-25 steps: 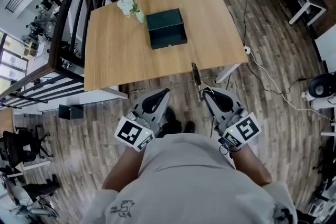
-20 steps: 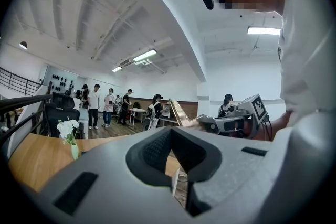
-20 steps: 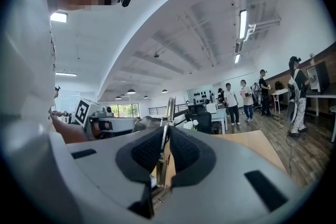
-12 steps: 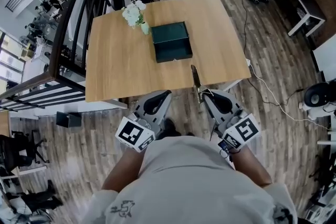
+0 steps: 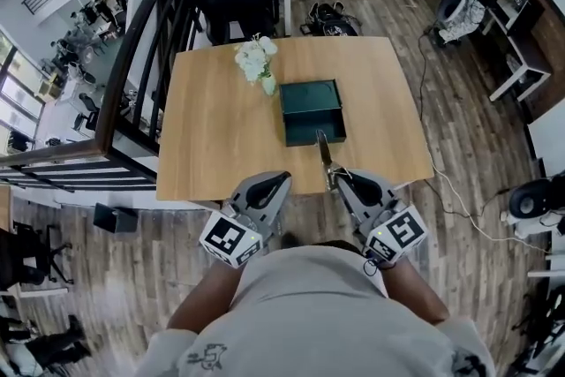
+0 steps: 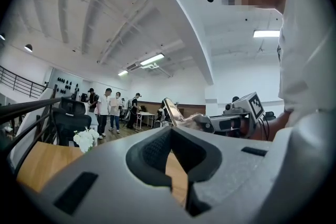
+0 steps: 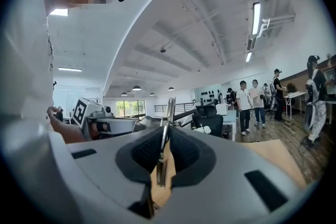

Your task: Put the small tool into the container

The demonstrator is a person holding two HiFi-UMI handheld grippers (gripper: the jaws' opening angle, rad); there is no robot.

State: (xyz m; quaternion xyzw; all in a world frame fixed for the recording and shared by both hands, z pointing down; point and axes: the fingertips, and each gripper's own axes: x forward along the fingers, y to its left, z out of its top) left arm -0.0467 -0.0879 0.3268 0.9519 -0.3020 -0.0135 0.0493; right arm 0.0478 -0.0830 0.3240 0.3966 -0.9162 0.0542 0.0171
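Head view: your right gripper [image 5: 336,181] pinches a slim metal tool [image 5: 323,153], its tip at 12 o'clock, by the near edge of the open dark green box [image 5: 309,97] on the wooden table [image 5: 221,128].
Left gripper view: your left gripper [image 6: 190,194] has its jaws pressed together, empty.
Right gripper view: the jaws clamp the tool.

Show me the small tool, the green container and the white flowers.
small tool [image 5: 323,153], head view, middle of its metal shaft.
green container [image 5: 310,95], head view, its far half.
white flowers [image 5: 254,60], head view, the blossoms.
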